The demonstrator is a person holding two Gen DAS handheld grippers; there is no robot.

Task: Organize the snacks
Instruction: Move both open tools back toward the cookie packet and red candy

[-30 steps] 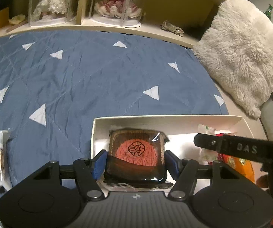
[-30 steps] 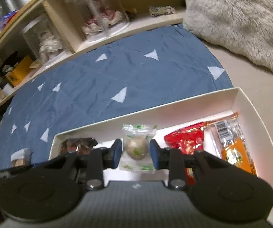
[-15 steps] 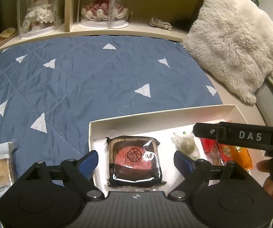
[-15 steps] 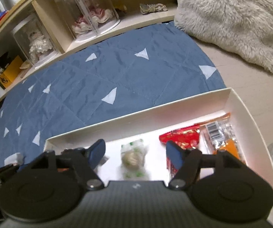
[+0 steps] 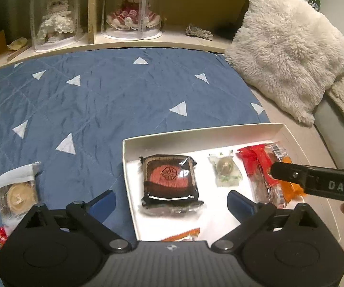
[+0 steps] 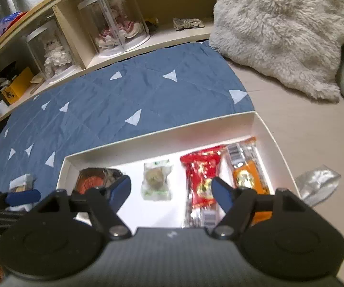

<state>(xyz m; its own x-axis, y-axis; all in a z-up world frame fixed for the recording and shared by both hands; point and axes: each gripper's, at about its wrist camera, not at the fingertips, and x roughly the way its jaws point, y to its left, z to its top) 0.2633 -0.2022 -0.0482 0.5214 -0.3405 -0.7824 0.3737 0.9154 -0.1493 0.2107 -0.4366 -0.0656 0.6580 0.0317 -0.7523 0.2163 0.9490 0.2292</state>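
A white box (image 5: 195, 131) (image 6: 162, 136) lies on the blue quilt. In it lie a dark square cake pack with a red centre (image 5: 169, 179) (image 6: 93, 179), a small clear-wrapped round sweet (image 5: 224, 169) (image 6: 156, 179), a red packet (image 5: 255, 162) (image 6: 201, 174) and an orange packet (image 5: 289, 186) (image 6: 246, 174). My left gripper (image 5: 172, 203) is open and empty, above the cake pack. My right gripper (image 6: 170, 190) is open and empty, above the sweet and the red packet. A clear-wrapped round biscuit (image 5: 18, 191) (image 6: 19, 183) lies on the quilt left of the box.
A small red wrapper (image 5: 0, 235) lies at the left edge. An orange packet edge (image 5: 183, 235) shows at the box's near side. A silver wrapper (image 6: 318, 184) lies right of the box. A fluffy white cushion (image 5: 286, 55) and a shelf with doll cases (image 5: 133, 16) stand behind.
Both grippers opened: the left let go of the cake pack, the right let go of the round sweet. Both have pulled back and up from the box.
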